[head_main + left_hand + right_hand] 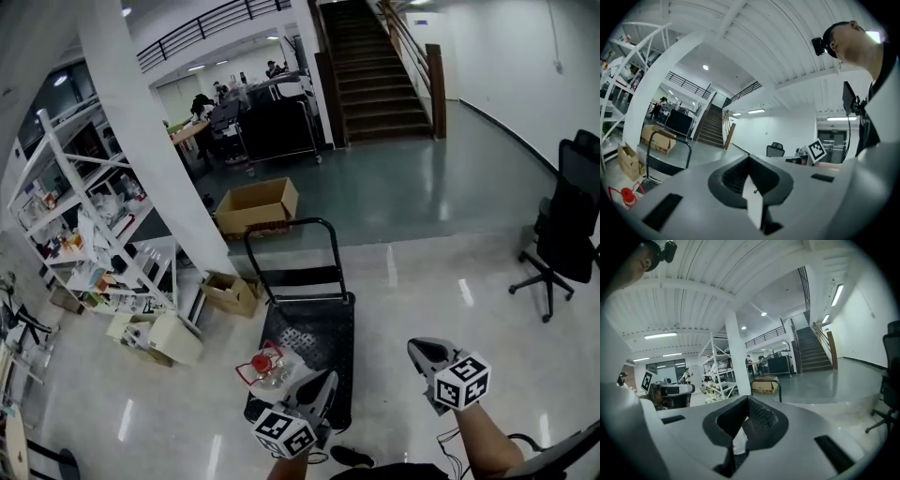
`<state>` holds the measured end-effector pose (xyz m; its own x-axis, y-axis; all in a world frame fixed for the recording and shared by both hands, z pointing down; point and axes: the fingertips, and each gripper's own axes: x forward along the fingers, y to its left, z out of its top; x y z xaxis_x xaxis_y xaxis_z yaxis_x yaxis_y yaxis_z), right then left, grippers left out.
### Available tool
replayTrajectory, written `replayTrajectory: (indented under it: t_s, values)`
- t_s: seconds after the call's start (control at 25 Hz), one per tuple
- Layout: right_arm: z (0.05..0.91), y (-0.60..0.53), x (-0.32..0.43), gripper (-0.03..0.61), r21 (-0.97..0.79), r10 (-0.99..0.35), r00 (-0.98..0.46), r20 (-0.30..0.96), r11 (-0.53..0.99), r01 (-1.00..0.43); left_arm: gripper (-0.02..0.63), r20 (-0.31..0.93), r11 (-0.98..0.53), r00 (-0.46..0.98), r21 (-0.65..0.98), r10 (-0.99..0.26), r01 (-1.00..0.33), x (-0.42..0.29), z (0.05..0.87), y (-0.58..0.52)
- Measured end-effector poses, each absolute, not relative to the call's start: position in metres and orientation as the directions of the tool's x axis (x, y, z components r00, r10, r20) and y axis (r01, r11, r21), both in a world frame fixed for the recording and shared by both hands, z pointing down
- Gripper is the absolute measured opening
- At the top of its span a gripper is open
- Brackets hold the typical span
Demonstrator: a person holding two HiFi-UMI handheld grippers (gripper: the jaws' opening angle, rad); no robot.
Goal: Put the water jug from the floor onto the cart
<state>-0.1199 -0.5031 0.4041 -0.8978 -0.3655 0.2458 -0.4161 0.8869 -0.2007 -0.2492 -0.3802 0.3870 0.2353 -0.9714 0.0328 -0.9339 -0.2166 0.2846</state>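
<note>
The water jug [265,367], clear with a red cap and red handle, stands at the near-left corner of the black platform cart [314,328]. I cannot tell whether it rests on the deck or on the floor beside it. In the left gripper view its red cap [627,197] shows low at the left, below the cart's handle [670,138]. My left gripper [322,381] hovers just right of the jug, its jaws shut and empty. My right gripper [420,350] is held over the floor right of the cart, also shut with nothing in it.
A white column [150,141] and a white shelf rack [84,234] stand at the left. Cardboard boxes [255,204] [230,292] lie beyond and beside the cart. A black office chair [562,234] is at the right, and stairs [375,66] are at the back.
</note>
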Motion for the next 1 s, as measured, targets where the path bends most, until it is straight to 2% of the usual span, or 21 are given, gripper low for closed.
replayTrajectory:
  t_s: [0.16, 0.28, 0.44, 0.76, 1.0]
  values:
    - [0.407, -0.472, -0.048, 0.002, -0.160, -0.381, -0.888, 0.257, 0.889, -0.428, 0.000, 0.015, -0.236, 0.244, 0.199, -0.970, -0.951, -0.179, 0.370, -0.353]
    - [0.405, -0.456, -0.003, 0.002, -0.165, -0.386, -0.889, 0.247, 0.887, -0.431, 0.000, 0.064, -0.232, 0.246, 0.180, -0.967, -0.956, -0.136, 0.369, -0.338]
    - [0.395, -0.432, 0.038, 0.002, -0.204, -0.406, -0.887, 0.218, 0.870, -0.448, 0.000, 0.105, -0.310, 0.323, 0.127, -0.940, -0.942, -0.089, 0.357, -0.319]
    - [0.372, -0.376, 0.088, 0.002, -0.174, -0.510, -0.840, 0.185, 0.824, -0.539, 0.000, 0.091, -0.391, 0.404, 0.134, -0.910, -0.911, -0.054, 0.347, -0.275]
    - [0.370, -0.299, 0.079, 0.002, -0.141, -0.586, -0.785, 0.200, 0.776, -0.615, 0.000, 0.059, -0.410, 0.422, 0.146, -0.905, -0.900, -0.082, 0.353, -0.207]
